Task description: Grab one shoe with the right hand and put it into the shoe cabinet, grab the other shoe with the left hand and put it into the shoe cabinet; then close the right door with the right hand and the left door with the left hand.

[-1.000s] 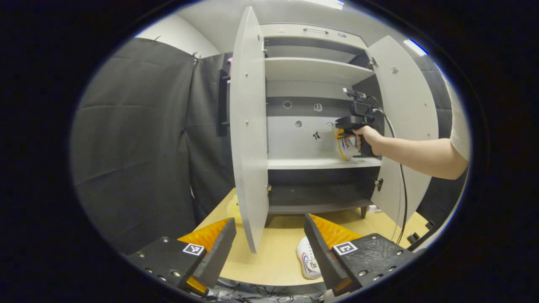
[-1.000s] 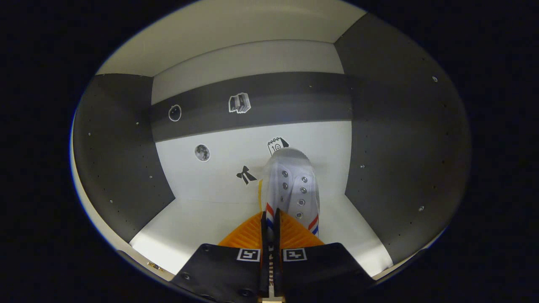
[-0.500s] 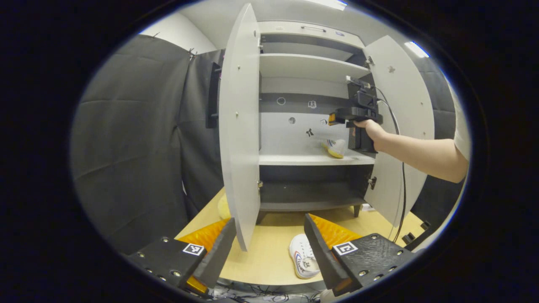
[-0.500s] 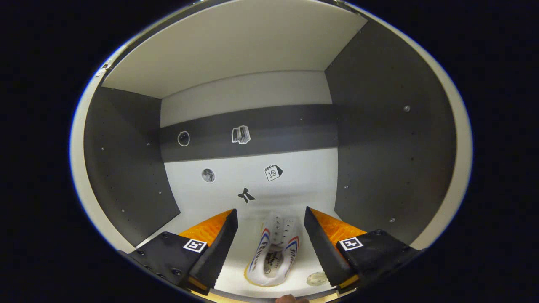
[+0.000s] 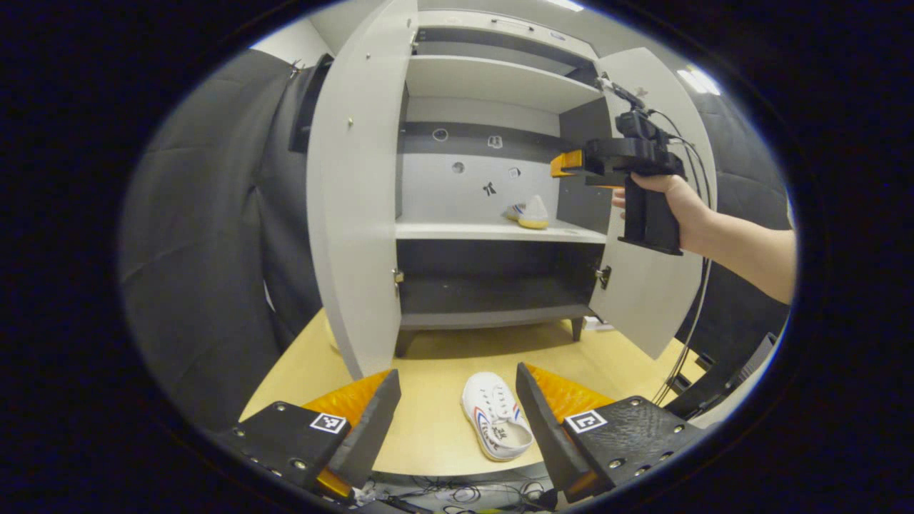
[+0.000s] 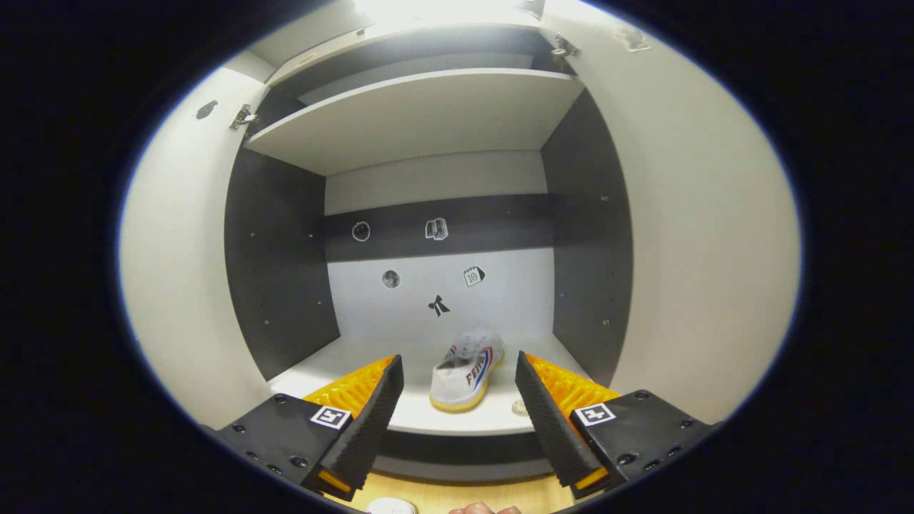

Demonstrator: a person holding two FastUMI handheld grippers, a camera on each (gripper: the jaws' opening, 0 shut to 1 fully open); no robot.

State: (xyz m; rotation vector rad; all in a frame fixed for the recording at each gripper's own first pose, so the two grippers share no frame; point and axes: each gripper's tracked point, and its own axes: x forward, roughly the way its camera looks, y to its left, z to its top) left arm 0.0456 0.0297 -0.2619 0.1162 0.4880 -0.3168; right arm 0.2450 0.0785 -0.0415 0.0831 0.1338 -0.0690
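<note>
One white shoe [image 6: 465, 368] with red and blue stripes rests on the cabinet's middle shelf [image 6: 428, 417], heel toward me; the left gripper view has this shoe [image 5: 528, 213] at the shelf's right. My right gripper [image 6: 457, 410] is open and empty, drawn back outside the cabinet front; it appears as the right gripper [image 5: 571, 164] held by a hand [image 5: 675, 203] beside the right door [image 5: 653, 285]. The second white shoe [image 5: 496, 422] lies on the wooden table [image 5: 428, 400], between the fingers of my open left gripper [image 5: 457, 421], which hovers above it. Both doors stand open, the left door [image 5: 353, 214] edge-on.
A black cable [image 5: 689, 335] hangs from the right gripper past the right door. The cabinet's lower shelf [image 5: 493, 300] and upper shelf [image 5: 493, 82] hold nothing. Black cloth wall [image 5: 207, 250] stands at the left, close behind the left door.
The right gripper opened, let go of the shoe on the middle shelf, and withdrew out of the cabinet. The left gripper moved down toward the shoe on the table.
</note>
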